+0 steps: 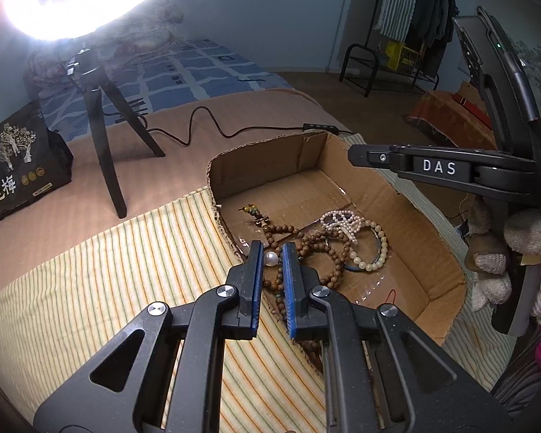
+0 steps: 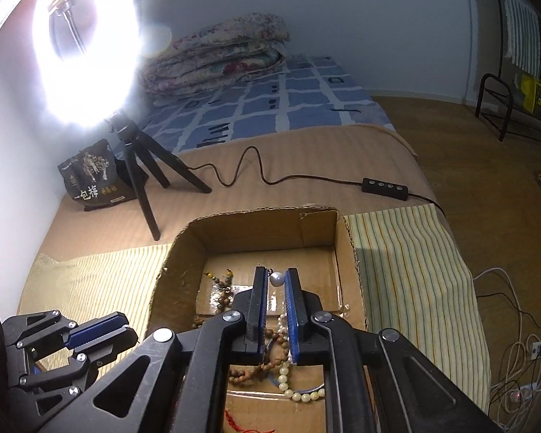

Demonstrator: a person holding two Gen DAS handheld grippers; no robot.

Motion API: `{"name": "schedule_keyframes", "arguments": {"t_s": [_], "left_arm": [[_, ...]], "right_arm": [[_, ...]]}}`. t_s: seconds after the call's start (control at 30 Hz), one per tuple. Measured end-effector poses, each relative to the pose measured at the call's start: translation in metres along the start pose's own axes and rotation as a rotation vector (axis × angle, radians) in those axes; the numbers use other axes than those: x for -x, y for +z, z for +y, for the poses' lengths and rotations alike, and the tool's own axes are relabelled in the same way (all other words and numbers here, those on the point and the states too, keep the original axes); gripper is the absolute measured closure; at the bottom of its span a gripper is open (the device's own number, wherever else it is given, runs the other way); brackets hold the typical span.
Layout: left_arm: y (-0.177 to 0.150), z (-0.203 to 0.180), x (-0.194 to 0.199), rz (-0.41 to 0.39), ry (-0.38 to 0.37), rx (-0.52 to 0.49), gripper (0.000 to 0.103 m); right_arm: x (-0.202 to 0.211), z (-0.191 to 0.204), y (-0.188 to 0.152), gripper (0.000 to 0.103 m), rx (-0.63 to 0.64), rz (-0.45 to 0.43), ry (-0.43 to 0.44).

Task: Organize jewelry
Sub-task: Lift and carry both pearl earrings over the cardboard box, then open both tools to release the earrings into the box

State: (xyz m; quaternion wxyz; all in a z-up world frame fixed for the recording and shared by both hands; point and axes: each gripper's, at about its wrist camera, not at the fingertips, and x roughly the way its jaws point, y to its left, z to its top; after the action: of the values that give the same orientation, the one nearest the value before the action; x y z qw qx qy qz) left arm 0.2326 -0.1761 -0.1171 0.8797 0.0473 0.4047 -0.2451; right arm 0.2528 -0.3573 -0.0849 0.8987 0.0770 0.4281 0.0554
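Note:
My left gripper is shut on a white pearl piece, held over the near left edge of a cardboard box. My right gripper is shut on a second pearl piece with a small metal hook, above the box. Inside the box lie brown wooden bead strings, a white pearl bracelet and a pale bead bracelet. A gloved hand holds the right gripper over the box's right side. In the right wrist view, the left gripper sits at the lower left.
The box rests on a striped cloth on a tan bed cover. A ring light on a black tripod and a black snack bag stand to the left. Its cable and controller run behind the box. A folded quilt lies farther back.

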Motion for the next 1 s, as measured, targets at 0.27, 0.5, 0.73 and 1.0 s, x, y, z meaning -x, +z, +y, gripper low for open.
{"name": "schedule_keyframes", "arguments": {"t_s": [0.27, 0.5, 0.73, 1.0], "left_arm": [[0.001, -0.009, -0.012, 0.020, -0.005, -0.014, 0.094], [0.002, -0.011, -0.015, 0.028, -0.006, -0.020, 0.094], [0.003, -0.014, -0.013, 0.026, -0.004, -0.024, 0.094], [0.003, -0.015, -0.009, 0.010, 0.000, -0.017, 0.064]], "right_arm": [[-0.015, -0.003, 0.000, 0.096, 0.004, 0.033, -0.004], [-0.017, -0.007, 0.000, 0.095, -0.012, 0.038, -0.006], [-0.017, -0.007, 0.000, 0.080, -0.015, 0.034, -0.012], [-0.014, -0.006, -0.001, 0.046, -0.018, 0.015, -0.035]]}}
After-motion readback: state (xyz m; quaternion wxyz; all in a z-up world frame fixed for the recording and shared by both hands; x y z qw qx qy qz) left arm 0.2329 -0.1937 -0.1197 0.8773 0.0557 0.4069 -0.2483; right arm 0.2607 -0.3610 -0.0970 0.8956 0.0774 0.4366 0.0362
